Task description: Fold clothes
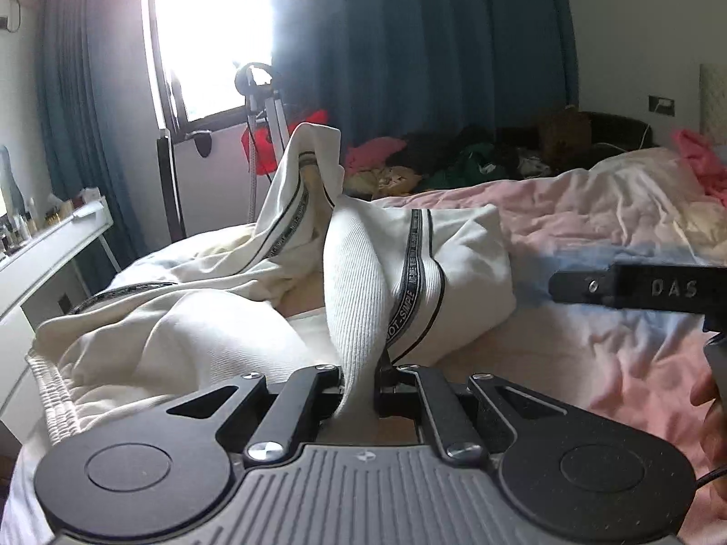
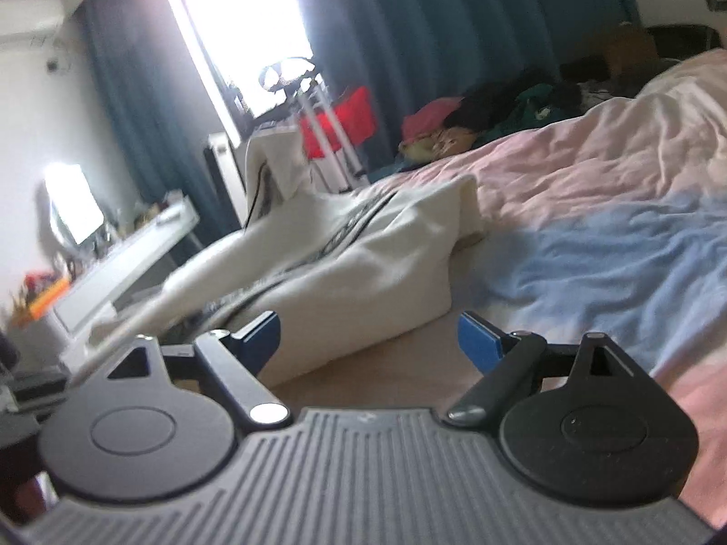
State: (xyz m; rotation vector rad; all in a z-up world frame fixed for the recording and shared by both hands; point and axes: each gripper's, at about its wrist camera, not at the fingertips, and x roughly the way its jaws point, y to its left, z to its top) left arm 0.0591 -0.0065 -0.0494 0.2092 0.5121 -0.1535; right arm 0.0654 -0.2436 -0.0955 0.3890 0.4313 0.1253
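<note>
A white garment (image 1: 463, 263) with black lettered stripes lies bunched on the bed, partly lifted. My left gripper (image 1: 363, 377) is shut on its ribbed white cuff (image 1: 363, 281), which rises in a taut fold from the jaws. In the right wrist view the same garment (image 2: 363, 254) lies just ahead and to the left of my right gripper (image 2: 368, 336). That gripper is open, and nothing sits between its blue pads (image 2: 477, 340). One black finger (image 1: 590, 288) of the right gripper shows at the right edge of the left wrist view, beside the garment.
The bed cover (image 2: 590, 250) is crumpled, pink and blue. A heap of mixed clothes (image 1: 454, 159) lies at the far side by dark blue curtains. A white desk (image 1: 54, 236) with bottles stands left. A red item on a stand (image 1: 272, 136) is by the window. A hand (image 1: 713, 408) shows at the right.
</note>
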